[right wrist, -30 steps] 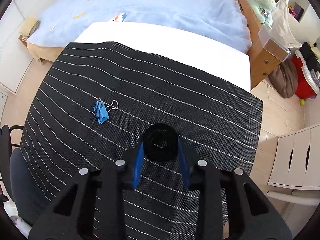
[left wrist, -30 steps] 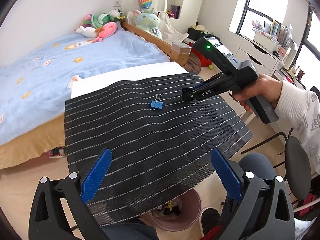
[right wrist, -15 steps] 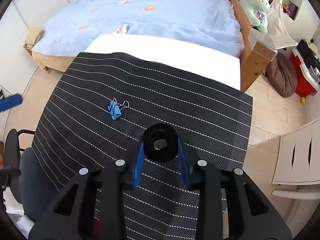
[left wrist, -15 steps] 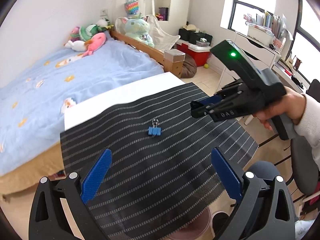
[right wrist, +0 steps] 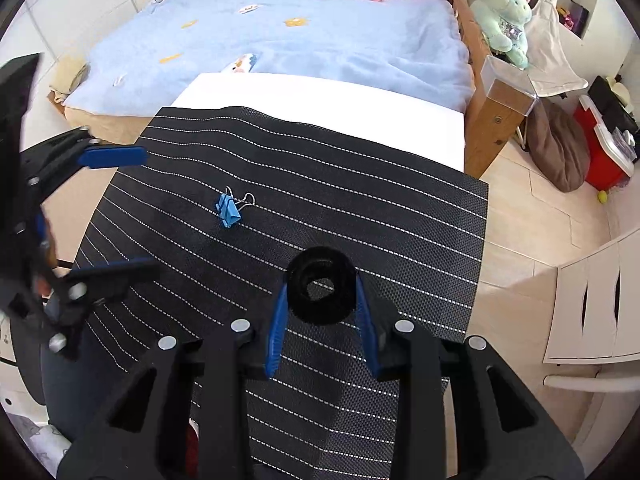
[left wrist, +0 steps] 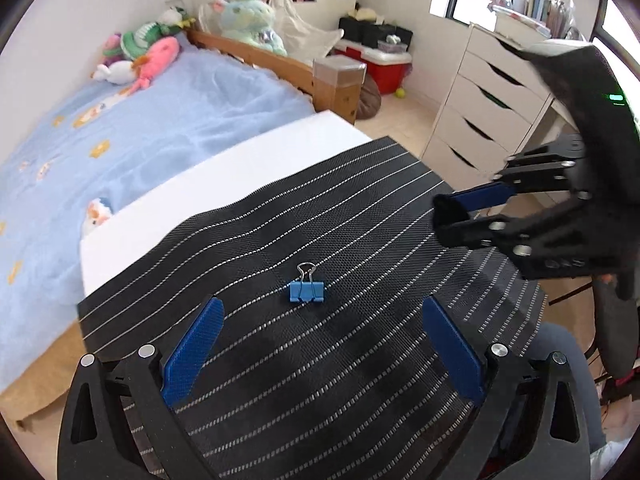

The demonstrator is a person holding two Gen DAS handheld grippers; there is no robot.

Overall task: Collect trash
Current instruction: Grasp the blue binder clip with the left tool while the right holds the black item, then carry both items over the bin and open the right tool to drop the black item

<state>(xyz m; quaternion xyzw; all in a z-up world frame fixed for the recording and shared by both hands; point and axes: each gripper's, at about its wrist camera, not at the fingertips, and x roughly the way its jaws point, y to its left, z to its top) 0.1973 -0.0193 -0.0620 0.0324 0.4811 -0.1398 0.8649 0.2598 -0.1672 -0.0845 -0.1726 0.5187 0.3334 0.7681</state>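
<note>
Currently, status by item:

Step in hand: transport of one collected item; pickup of a second not yet begun.

Right gripper [right wrist: 320, 312]: fingers clenched on a black roll [right wrist: 322, 290], one blue pad against each side. Roll is lifted clear of the mat [right wrist: 360, 200].

Left gripper [left wrist: 320, 356]: fingers released, spread wide, nothing between them. It hangs above the near part of the mat, aimed down at the clip [left wrist: 306, 291].

Clip: blue binder clip with wire handles, lying flat near the middle of the mat, untouched. It sits just ahead of the left gripper's open fingers, roughly on their centreline, and well apart from the right gripper.

Mat: black mesh with white dashed stripes, laid over a white table [right wrist: 320, 96] beside the bed [right wrist: 280, 32].

Bin: not visible in either view; its place relative to the mat cannot be told.

Next move, right (judgement): carry the roll off the mat to the trash container, then release. Grip must hold until then.

Next move, left (judgement): descend to the mat with fingers straddling the clip body, then close. Clip is low and flat; pads must reach the mat surface or they will close above it.
</note>
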